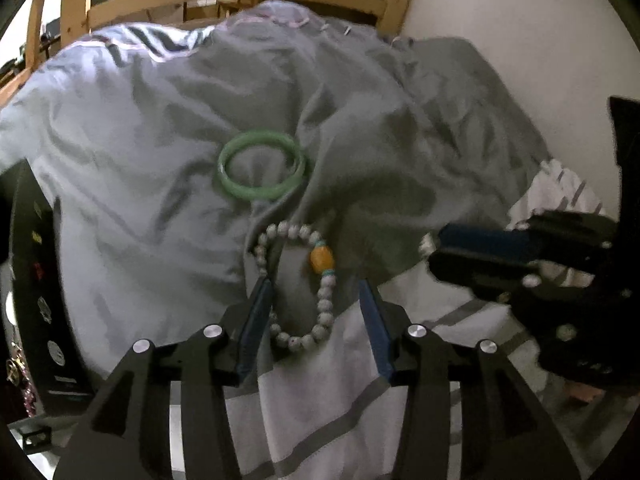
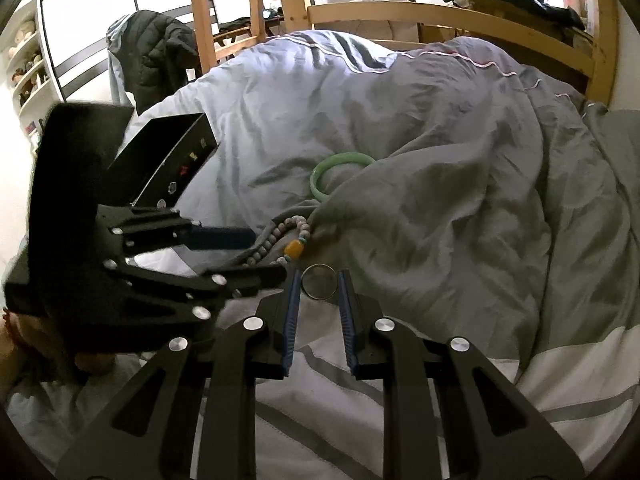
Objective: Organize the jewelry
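A rumpled grey duvet [image 1: 152, 128] is being used as the work surface, with jewelry laid out on it near a black box [image 2: 168, 160] at the left.

In the left wrist view, the left gripper [image 1: 316, 292] is being held over a beaded bracelet [image 1: 296, 284] of pale beads with one amber bead [image 1: 322, 260]. Its blue pads [image 1: 260, 308] are standing apart on either side of the loop; one pad is lying close against the bead strand, but the strand is not being pinched. The bracelet is lying loose on the cloth, so it is judged either just released or about to be gathered.

Beyond it, a green bangle [image 1: 262, 170] is resting flat on the duvet, apart from both grippers and partly tucked behind a fold in the right wrist view.

In the right wrist view, the right gripper [image 2: 319, 282] is being held narrowly closed around a thin metal ring [image 2: 319, 282], whose rim is being met by the pads on both sides. The ring is being held upright and above the bedding, probably so that it can be carried to the box.

Small coloured marks are showing on the side of the box, but no writing or brand is being made out anywhere. A wooden bed frame [image 2: 440, 16] is standing behind.
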Demonstrator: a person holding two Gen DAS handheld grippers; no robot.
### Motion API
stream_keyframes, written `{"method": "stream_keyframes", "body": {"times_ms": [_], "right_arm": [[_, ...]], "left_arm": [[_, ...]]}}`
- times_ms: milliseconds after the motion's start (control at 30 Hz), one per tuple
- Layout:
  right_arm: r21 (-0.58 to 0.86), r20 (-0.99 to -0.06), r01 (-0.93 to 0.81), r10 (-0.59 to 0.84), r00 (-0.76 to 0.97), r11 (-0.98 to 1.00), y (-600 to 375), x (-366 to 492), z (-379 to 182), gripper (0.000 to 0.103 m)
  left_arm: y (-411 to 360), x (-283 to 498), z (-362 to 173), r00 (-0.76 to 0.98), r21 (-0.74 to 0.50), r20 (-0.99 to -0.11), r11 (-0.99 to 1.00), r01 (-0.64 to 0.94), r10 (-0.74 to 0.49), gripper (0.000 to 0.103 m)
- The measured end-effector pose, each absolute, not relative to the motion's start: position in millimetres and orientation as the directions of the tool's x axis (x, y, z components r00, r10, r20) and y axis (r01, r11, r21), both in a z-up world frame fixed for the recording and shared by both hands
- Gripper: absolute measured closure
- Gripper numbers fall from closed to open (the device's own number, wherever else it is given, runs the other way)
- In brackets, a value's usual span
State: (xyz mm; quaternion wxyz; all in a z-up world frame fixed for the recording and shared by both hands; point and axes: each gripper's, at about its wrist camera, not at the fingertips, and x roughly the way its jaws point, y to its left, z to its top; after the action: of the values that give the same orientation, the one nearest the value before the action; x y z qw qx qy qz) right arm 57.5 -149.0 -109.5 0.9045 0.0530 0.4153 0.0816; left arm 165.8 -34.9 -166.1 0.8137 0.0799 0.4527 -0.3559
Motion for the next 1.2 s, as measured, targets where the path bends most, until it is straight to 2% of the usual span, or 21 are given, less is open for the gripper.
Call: {"method": "stream_keyframes", "body": {"times_ms": [67, 200, 1200], "right_arm": [[0.165, -0.740, -0.100, 0.190, 0.645, 0.981, -149.1, 57.6, -109.0, 0.083], [0.170, -0.737, -0.097, 0.192, 0.648, 0.981, -150.1, 57.4, -109.1, 0.083], [0.155, -0.686, -0.104, 0.183, 0.704, 0.982, -137.7, 51.0, -75.3, 0.083]], "left_arm": [[-32.4, 170.2, -171.0, 0.313, -0.216, -0.803, 0.737, 0.640, -0.507, 0.080], [-26.6, 174.6, -170.2, 0.304, -0.248, -0.796, 0.740, 0.625, -0.524, 0.092], [28.4, 156.5, -95.7, 0.421, -0.266, -0.715, 0.773, 0.576, -0.559, 0.095]]}}
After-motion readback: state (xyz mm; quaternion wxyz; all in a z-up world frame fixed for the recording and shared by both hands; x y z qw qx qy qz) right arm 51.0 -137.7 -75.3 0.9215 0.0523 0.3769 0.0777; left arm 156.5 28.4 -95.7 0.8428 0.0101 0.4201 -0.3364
